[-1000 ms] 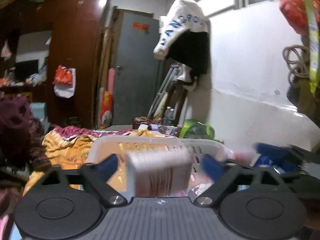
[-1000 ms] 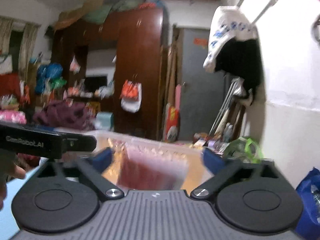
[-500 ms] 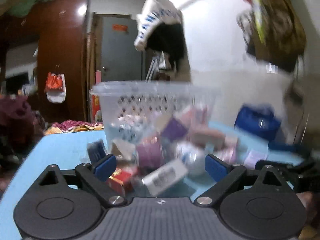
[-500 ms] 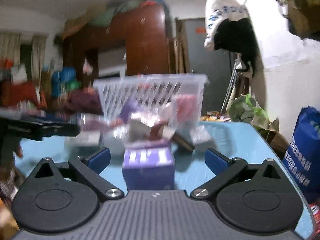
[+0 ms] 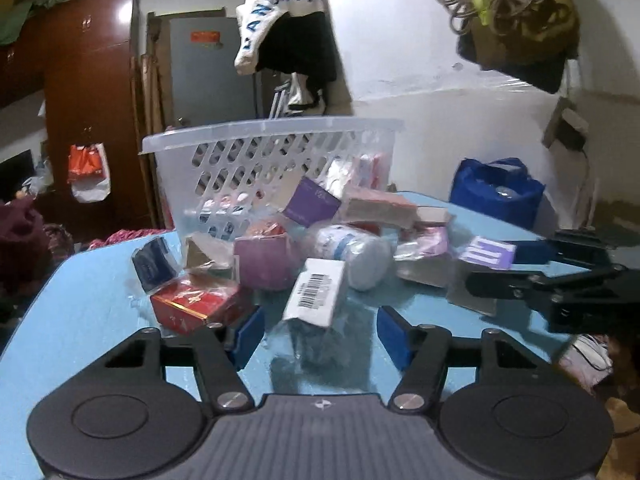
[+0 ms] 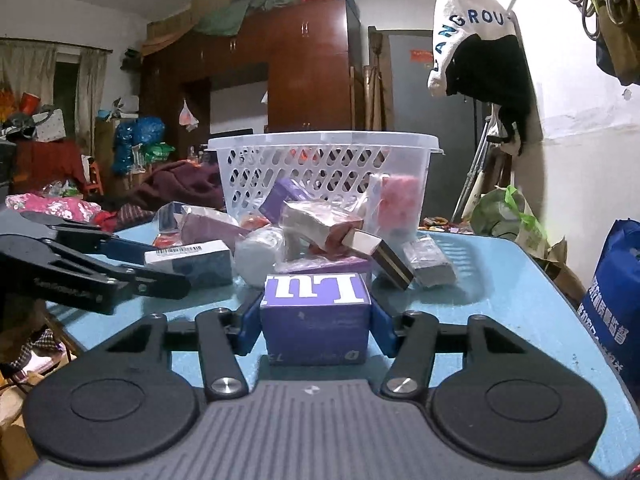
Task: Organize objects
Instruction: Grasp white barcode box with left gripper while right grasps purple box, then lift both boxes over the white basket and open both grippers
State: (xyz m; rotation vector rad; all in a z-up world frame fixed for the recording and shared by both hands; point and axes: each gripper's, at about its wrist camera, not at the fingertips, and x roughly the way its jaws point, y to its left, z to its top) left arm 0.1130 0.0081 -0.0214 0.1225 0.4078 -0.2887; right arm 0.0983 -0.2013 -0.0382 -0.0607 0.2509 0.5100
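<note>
left wrist view: the left gripper [image 5: 320, 330] sits low over the blue bench [image 5: 80, 312] with its jaws wide apart and nothing between them. just ahead of the gap lies a white barcode box [image 5: 318, 292] in clear wrap. a red box [image 5: 192, 304] lies near the left blue pad. beyond these, a pile of wrapped boxes and a white bottle [image 5: 352, 252] on its side lie scattered in front of a clear plastic basket [image 5: 272, 136], which stands upright at the far side of the bench with some items inside. the right gripper [image 5: 532, 264] enters from the right, with a purple box [image 5: 490, 252] at its tip.

right wrist view: the right gripper [image 6: 316, 326] has its jaws narrowed onto the purple box [image 6: 316, 320], both blue pads touching its sides; the box rests on or just over the bench [image 6: 520, 304], which of the two cannot be told. the pile and basket [image 6: 324, 148] lie directly beyond. the left gripper [image 6: 132, 264] reaches in from the left, beside the barcode box [image 6: 190, 258].
</note>
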